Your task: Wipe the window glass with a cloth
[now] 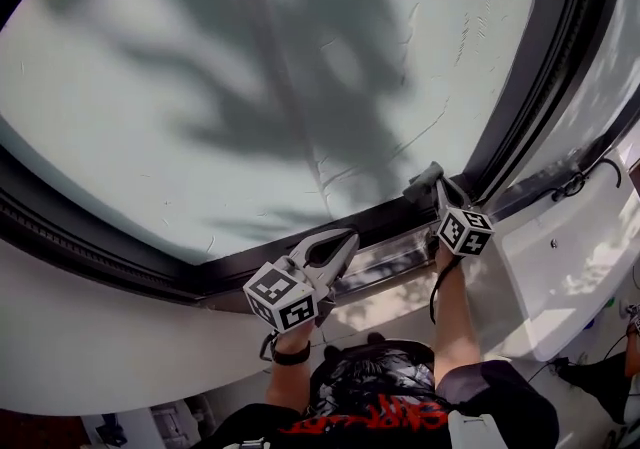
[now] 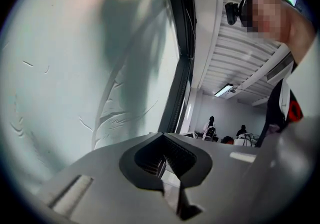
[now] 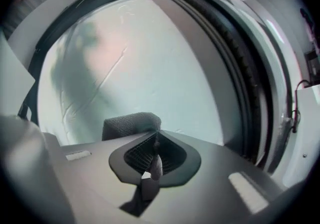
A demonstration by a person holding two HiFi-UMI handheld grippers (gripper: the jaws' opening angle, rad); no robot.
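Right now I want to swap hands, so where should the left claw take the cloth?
I'd take the grey cloth by the bunched part sticking out past the right claw, coming from its left: that side looks free, while the window frame crowds its right.

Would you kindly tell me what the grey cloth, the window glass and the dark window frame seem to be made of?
Cloth: matte grey textile, perhaps microfibre; a fine grainy weave shows.
Window glass: smooth pane, seemingly frosted or filmed; pale, catching shadows and faint crease lines.
Frame: dark, ribbed channels, probably metal with rubber seals, uncertain.
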